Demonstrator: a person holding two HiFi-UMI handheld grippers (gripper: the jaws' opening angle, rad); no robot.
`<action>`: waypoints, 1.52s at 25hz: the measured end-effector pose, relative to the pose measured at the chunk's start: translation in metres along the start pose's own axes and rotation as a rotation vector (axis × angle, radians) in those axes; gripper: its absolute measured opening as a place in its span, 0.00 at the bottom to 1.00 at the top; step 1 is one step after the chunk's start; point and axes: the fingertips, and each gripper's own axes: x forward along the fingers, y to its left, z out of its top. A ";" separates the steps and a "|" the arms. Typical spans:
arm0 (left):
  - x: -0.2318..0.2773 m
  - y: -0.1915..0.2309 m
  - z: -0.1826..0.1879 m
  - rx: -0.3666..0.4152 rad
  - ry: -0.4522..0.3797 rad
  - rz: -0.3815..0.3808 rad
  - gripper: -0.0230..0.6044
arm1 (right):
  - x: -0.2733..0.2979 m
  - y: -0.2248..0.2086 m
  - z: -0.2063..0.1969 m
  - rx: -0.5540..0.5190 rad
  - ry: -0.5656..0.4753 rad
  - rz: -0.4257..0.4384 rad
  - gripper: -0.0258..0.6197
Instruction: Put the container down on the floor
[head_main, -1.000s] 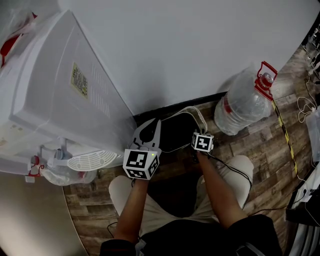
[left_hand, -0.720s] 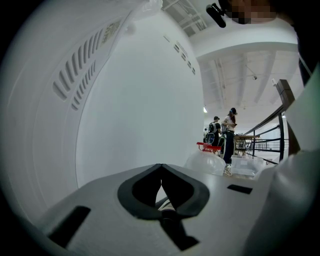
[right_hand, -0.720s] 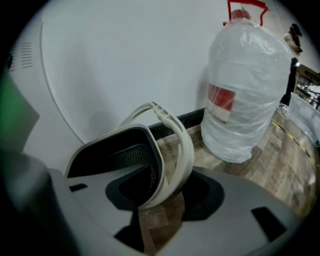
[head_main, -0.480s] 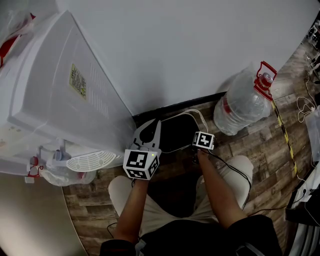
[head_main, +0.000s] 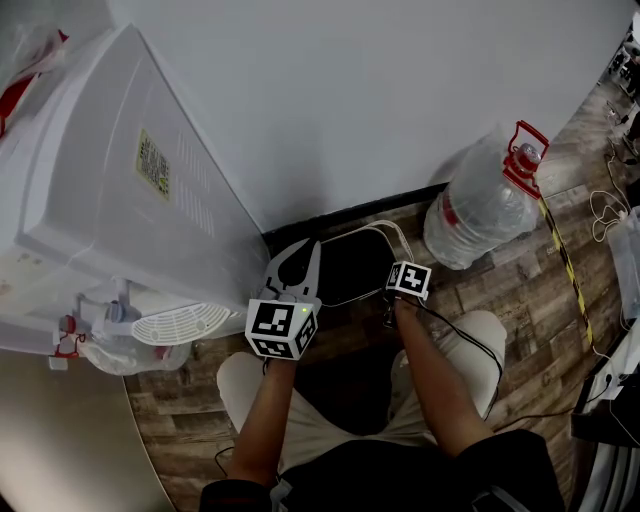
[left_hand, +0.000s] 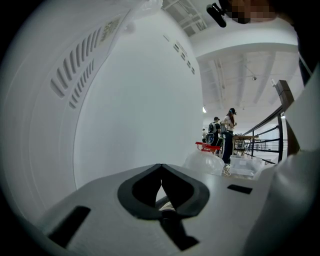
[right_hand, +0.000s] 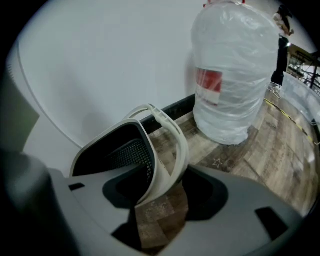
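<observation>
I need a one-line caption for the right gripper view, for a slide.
The right hand-held gripper, jaws just opening, container rim between them; bottle on the floor behind.

Black container (head_main: 350, 265) (white rim), wood-grain floor (head_main: 520, 290).

Soft, even indoor light fills the head view, whose edges bow around the white wall (head_main: 400, 90). Both gripper views are fisheye circles ringed in black. The bright ceiling (left_hand: 240, 65) washes out at left, while at right the water bottle (right_hand: 232, 75) smears slightly and the container (right_hand: 132, 152) holds deep shadow
</observation>
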 end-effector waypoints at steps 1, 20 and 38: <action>0.000 0.000 0.000 -0.001 -0.001 -0.002 0.07 | -0.001 0.000 -0.001 0.000 0.001 0.001 0.36; -0.004 -0.013 0.004 -0.011 -0.013 -0.035 0.07 | -0.018 0.010 -0.002 0.005 -0.008 0.052 0.44; 0.010 -0.010 0.018 0.068 -0.017 -0.012 0.07 | -0.080 0.119 0.078 -0.331 -0.308 0.218 0.11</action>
